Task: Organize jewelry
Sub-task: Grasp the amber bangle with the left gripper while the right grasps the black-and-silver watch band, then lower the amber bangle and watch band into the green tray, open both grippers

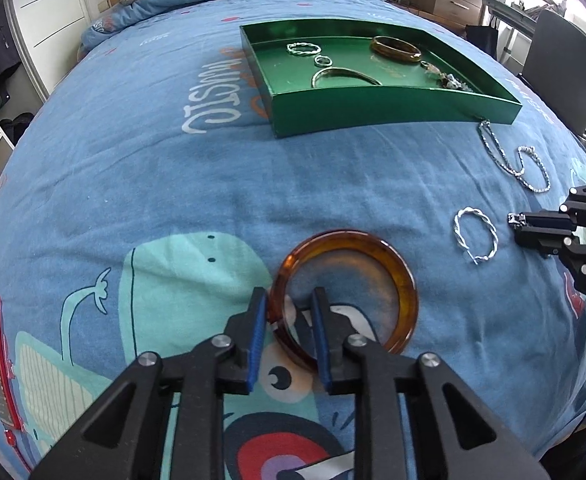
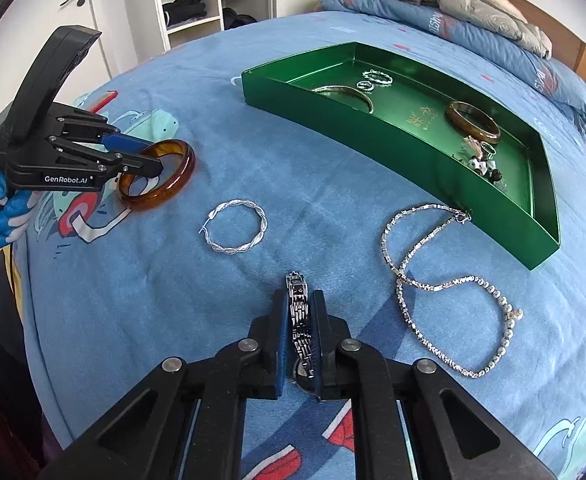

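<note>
Left gripper (image 1: 287,312) straddles the rim of the amber bangle (image 1: 397,276), one finger outside, one inside the ring. Jaws stand narrow, but whether the pads already bite the rim I cannot tell. Bangle looks tipped up at the gripper side in the right view; lifted or not, uncertain.

Right gripper (image 2: 297,312) is clamped on a metal watch (image 2: 296,285), its link band pinched between the blue pads, the end poking forward.

Green tray (image 1: 373,108) sits well apart up the bed, already holding a bangle, rings and beads. Still on the quilt: a twisted silver hoop (image 2: 235,232) between the grippers, and a long chain (image 2: 421,280) with one end touching the tray wall.

Risks, as I judge them:
- Bangle is smooth and hard; a thin pad grip on a curved rim may let it swivel or slide out on the way to the tray.
- Watch band is loose-linked; the free end may swing and catch the hoop or chain.
- Soft quilt gives under pressure, so a downward push could bury the rim.
- Dropping into the tray could knock the pieces already there.
</note>
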A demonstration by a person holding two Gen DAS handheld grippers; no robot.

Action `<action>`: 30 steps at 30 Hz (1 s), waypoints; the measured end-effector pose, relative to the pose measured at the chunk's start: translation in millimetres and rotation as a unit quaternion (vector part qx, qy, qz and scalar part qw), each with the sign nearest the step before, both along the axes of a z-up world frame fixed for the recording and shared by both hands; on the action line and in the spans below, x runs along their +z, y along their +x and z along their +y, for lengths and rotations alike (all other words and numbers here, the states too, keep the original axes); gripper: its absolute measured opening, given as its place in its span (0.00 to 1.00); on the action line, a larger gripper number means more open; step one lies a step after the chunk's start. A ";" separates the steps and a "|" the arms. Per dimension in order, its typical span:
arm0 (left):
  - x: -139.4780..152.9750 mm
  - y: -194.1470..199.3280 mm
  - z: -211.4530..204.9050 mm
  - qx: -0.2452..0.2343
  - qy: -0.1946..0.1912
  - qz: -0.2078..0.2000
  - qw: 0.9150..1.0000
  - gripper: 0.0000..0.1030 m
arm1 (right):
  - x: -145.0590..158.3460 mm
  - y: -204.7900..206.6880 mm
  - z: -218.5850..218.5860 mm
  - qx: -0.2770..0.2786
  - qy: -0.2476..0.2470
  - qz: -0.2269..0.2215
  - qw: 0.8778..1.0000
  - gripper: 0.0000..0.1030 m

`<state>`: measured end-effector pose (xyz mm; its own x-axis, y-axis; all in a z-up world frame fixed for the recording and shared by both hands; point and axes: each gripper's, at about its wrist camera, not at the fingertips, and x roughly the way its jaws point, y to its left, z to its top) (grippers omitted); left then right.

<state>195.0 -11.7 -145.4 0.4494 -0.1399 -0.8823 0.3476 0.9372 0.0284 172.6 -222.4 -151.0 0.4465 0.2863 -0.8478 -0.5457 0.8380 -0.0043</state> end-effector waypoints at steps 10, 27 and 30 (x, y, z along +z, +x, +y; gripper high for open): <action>4.4 -5.6 -2.2 0.013 -0.010 -0.012 1.000 0.09 | 5.5 -4.7 -1.6 -0.036 0.013 -0.004 0.999 0.08; 88.5 -13.6 16.0 0.033 -0.075 -0.093 0.992 0.08 | 66.1 -23.3 -19.4 -0.097 0.086 -0.075 0.989 0.08; 102.1 -3.1 10.8 0.031 -0.084 -0.103 0.991 0.08 | 81.7 -15.0 -19.7 -0.100 0.097 -0.091 0.986 0.08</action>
<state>191.9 -0.9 -43.2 0.6306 -0.2430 -0.7371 0.2914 0.9544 -0.0653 157.5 -242.0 -69.3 0.6499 0.3259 -0.6866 -0.3742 0.9235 0.0842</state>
